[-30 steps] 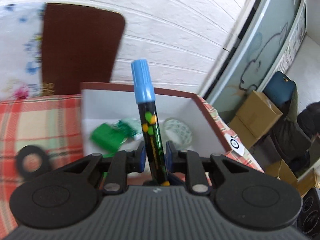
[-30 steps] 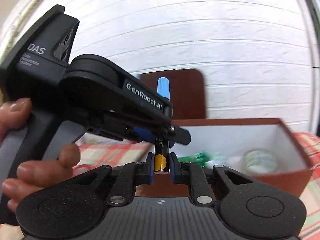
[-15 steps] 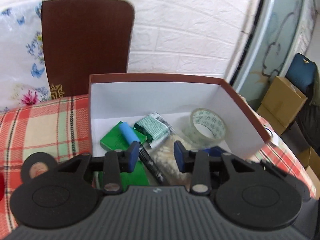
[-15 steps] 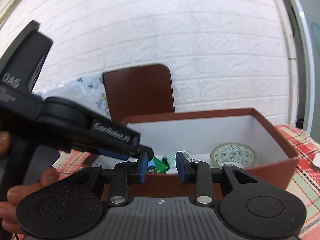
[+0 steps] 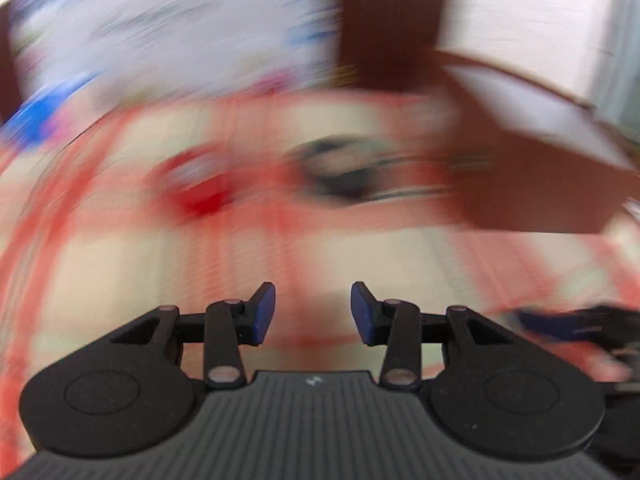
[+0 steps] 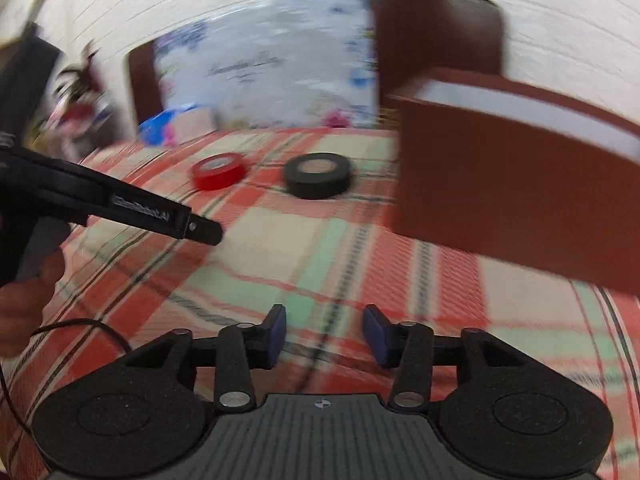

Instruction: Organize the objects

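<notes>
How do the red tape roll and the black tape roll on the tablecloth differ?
The red roll is smaller across and thinner-walled than the black roll. The red roll lies farther from the brown box; the black roll lies between the red roll and the box. Both lie flat on the checked cloth, hole up, apart from each other and untouched by either gripper.

there are white letters on the side of the left claw (image 6: 202, 232), but too blurry to read.

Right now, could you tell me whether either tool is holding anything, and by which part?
Nothing is held: the left tool and the right tool are both open and empty.
</notes>
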Motion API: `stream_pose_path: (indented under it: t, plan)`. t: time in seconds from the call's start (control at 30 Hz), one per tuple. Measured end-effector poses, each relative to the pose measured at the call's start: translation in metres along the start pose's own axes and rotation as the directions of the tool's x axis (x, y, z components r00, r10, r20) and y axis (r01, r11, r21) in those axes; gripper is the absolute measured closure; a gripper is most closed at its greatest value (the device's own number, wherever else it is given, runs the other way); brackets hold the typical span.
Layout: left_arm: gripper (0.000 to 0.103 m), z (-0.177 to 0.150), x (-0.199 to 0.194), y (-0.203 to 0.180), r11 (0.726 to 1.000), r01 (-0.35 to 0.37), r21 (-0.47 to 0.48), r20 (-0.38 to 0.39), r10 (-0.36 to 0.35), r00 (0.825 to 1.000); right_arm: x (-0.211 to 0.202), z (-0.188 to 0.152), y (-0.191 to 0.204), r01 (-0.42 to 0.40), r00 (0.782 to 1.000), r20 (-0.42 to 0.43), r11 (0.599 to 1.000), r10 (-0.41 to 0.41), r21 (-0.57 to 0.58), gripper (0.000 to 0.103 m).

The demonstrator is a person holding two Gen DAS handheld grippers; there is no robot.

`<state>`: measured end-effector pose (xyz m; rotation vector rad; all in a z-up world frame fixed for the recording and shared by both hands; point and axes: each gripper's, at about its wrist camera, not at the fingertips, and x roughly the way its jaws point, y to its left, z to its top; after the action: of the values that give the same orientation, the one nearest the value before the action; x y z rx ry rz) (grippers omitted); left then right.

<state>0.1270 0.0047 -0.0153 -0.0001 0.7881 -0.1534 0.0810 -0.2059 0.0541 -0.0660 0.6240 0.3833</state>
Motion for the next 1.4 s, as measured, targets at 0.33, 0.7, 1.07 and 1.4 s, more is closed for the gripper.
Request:
stream_pose_path:
  t: [0.33,0.7,1.07,1.4]
  plan:
    - [0.058,-0.018,-0.013,0.144,0.952,-0.085,-0.296,0.177,0.142,0.974,0.122,0.093,0.088,-0.047,0.993,0.093,0.972,0.07,-0.228,0.022]
    - [0.041,-0.022,-0.006,0.127,0.973,-0.117,-0.199,0.196,0.157,0.968,0.119,0.078,0.075,-0.026,0.999,0.026,0.975,0.032,-0.219,0.031]
    - [0.041,-0.012,-0.006,0.061,0.993,-0.1,-0.059,0.123,0.107,0.987,-0.067,-0.045,-0.057,0.401,0.915,-0.02,0.904,-0.403,0.146,0.033]
    - [0.041,-0.003,-0.01,-0.075,0.988,-0.039,0.147,0.009,0.039,0.999,-0.085,-0.065,-0.071,0.462,0.878,0.014,0.855,-0.478,0.236,0.029]
